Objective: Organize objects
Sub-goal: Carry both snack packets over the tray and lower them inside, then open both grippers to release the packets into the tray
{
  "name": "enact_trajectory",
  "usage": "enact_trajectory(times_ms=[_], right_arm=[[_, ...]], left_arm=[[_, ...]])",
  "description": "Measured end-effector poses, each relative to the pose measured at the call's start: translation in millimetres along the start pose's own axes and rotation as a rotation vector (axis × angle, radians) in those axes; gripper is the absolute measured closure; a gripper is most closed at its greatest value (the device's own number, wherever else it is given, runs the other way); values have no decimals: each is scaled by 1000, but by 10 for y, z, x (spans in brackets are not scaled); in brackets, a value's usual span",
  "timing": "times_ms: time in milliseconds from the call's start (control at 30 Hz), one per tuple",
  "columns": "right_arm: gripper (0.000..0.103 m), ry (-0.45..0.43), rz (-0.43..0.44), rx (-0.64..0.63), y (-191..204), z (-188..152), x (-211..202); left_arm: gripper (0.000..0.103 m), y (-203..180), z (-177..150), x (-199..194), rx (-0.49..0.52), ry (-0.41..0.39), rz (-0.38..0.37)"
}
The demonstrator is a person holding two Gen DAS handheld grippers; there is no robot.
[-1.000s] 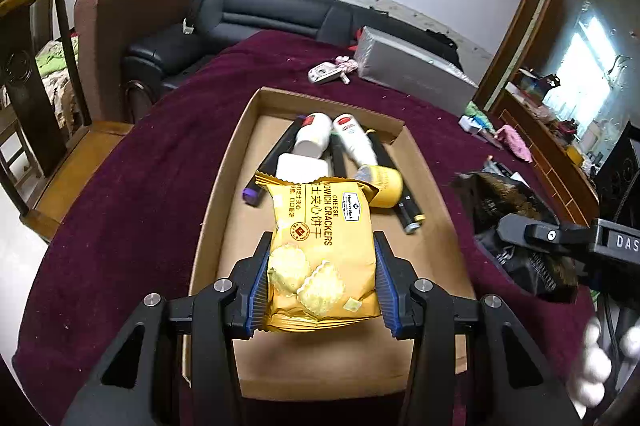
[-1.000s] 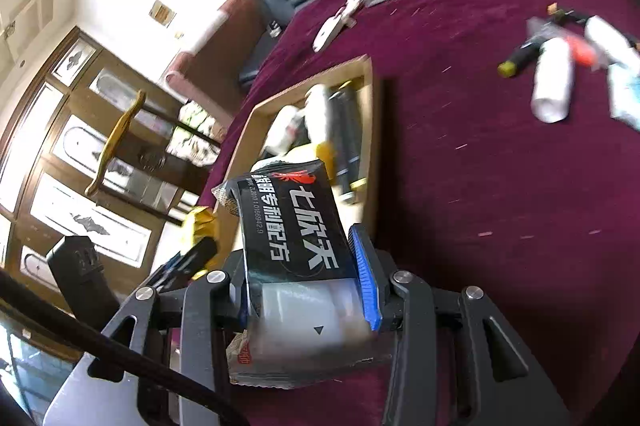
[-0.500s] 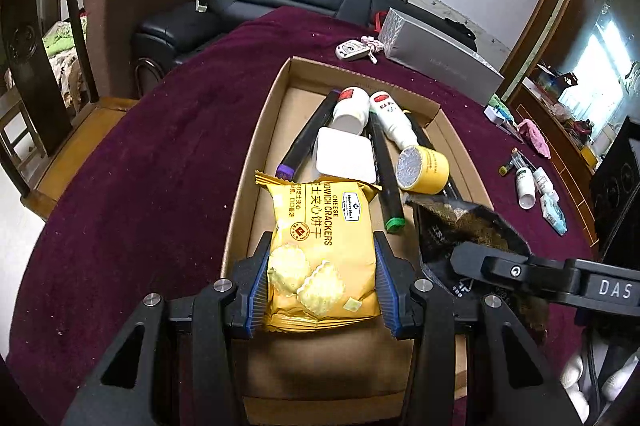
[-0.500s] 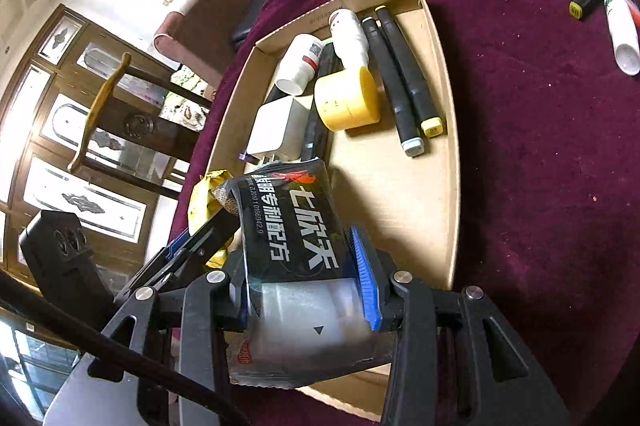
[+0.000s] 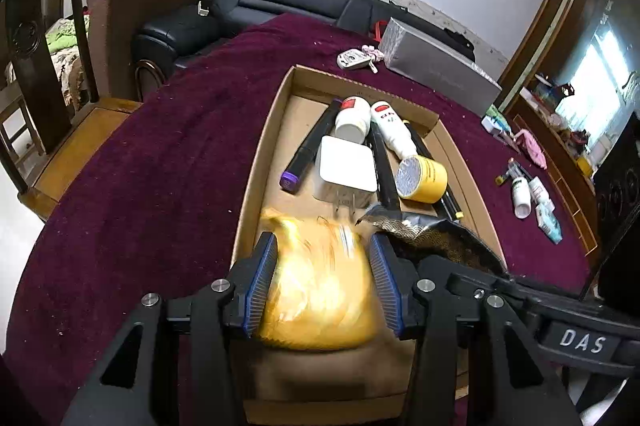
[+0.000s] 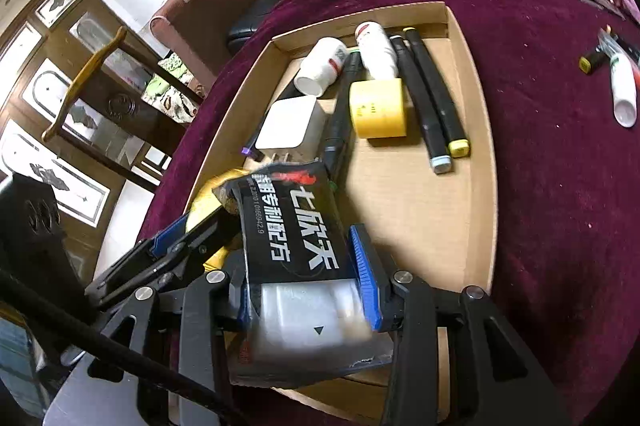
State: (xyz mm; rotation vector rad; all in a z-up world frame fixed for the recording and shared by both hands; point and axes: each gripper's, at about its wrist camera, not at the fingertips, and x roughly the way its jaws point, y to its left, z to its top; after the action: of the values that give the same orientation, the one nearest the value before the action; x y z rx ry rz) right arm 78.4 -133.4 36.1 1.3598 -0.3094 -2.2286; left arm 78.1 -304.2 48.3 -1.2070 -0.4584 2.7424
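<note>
A shallow cardboard tray [image 5: 256, 186] [image 6: 480, 154] lies on the maroon tablecloth. My left gripper [image 5: 324, 278] is shut on a yellow cracker packet [image 5: 320, 290], blurred, over the tray's near end. Beside it on the right, my right gripper [image 6: 300, 278] is shut on a black snack packet [image 6: 296, 226] [image 5: 436, 238], also above the tray's near end. Farther in the tray lie black markers [image 5: 308, 146], two white bottles [image 5: 352, 118], a white charger [image 5: 346, 170] and a yellow tin [image 5: 422, 174].
On the cloth right of the tray lie small bottles and a marker [image 5: 524, 190] [image 6: 624, 86]. A grey box [image 5: 436, 66] and a key fob [image 5: 352, 58] sit beyond the tray. A black sofa [image 5: 256, 2] and a wooden chair [image 5: 44, 74] stand by the table.
Both grippers came in over the tray's near end and sank a little. The right gripper with the black packet moved left, close beside the left one. The yellow packet now looks blurred.
</note>
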Motion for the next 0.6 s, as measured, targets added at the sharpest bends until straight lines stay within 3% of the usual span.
enact_trajectory(times_ms=[333, 467, 600], right_arm=[[62, -10, -20, 4, -1, 5, 28], [54, -1, -27, 14, 18, 4, 83], [52, -6, -32, -4, 69, -11, 76]], left_arm=[[61, 19, 2, -148, 3, -41, 63], [49, 26, 28, -284, -1, -82, 60], [48, -21, 55, -384, 18, -116, 67]])
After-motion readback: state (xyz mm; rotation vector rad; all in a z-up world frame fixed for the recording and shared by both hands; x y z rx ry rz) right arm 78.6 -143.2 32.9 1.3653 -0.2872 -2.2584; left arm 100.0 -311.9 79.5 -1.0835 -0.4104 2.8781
